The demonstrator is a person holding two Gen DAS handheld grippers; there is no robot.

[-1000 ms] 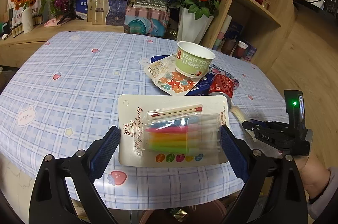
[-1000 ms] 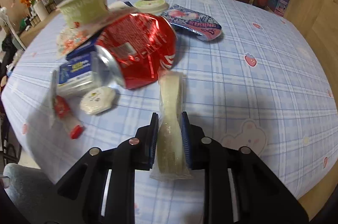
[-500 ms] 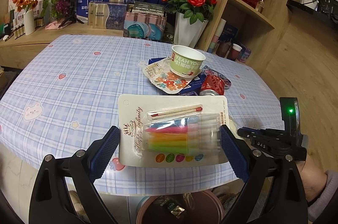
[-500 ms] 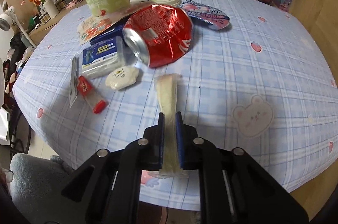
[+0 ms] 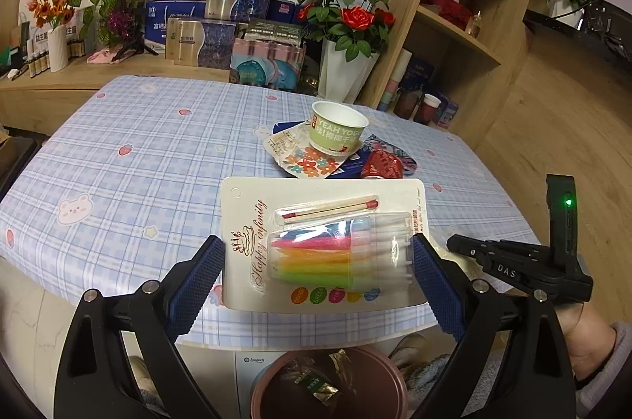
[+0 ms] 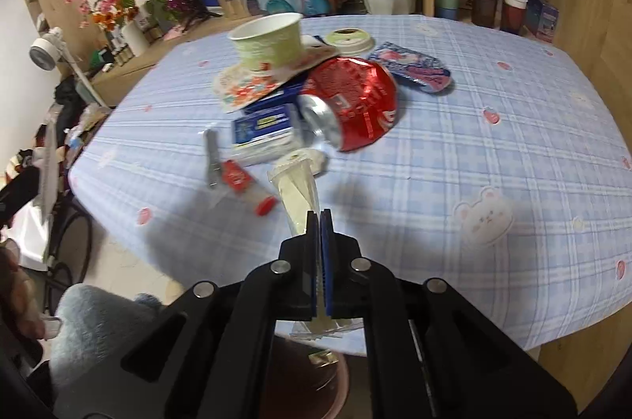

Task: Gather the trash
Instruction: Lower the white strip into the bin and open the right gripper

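Observation:
My left gripper (image 5: pixel 318 257) is shut on a candle blister pack (image 5: pixel 322 245) and holds it above the table's near edge, over a brown trash bin (image 5: pixel 328 383) with wrappers inside. My right gripper (image 6: pixel 320 217) is shut on a clear plastic wrapper (image 6: pixel 296 188), lifted off the table, and shows at the right of the left wrist view (image 5: pixel 509 267). A crushed red can (image 6: pixel 355 103), a green yogurt cup (image 6: pixel 270 42), a blue tissue pack (image 6: pixel 264 134), a red-capped tube (image 6: pixel 245 184) and a snack wrapper (image 6: pixel 412 71) lie on the table (image 6: pixel 493 162).
A white vase of red roses (image 5: pixel 347 63), boxes and flowers stand behind the table on a wooden counter. A wooden shelf unit (image 5: pixel 466 24) with cups stands at the right. A yogurt lid (image 6: pixel 349 40) lies past the cup. The bin rim also shows under my right gripper (image 6: pixel 335 375).
Both grippers have pulled back from the table toward its near edge. The right gripper has closed tight on the wrapper and lifted it. The bin has come into view below.

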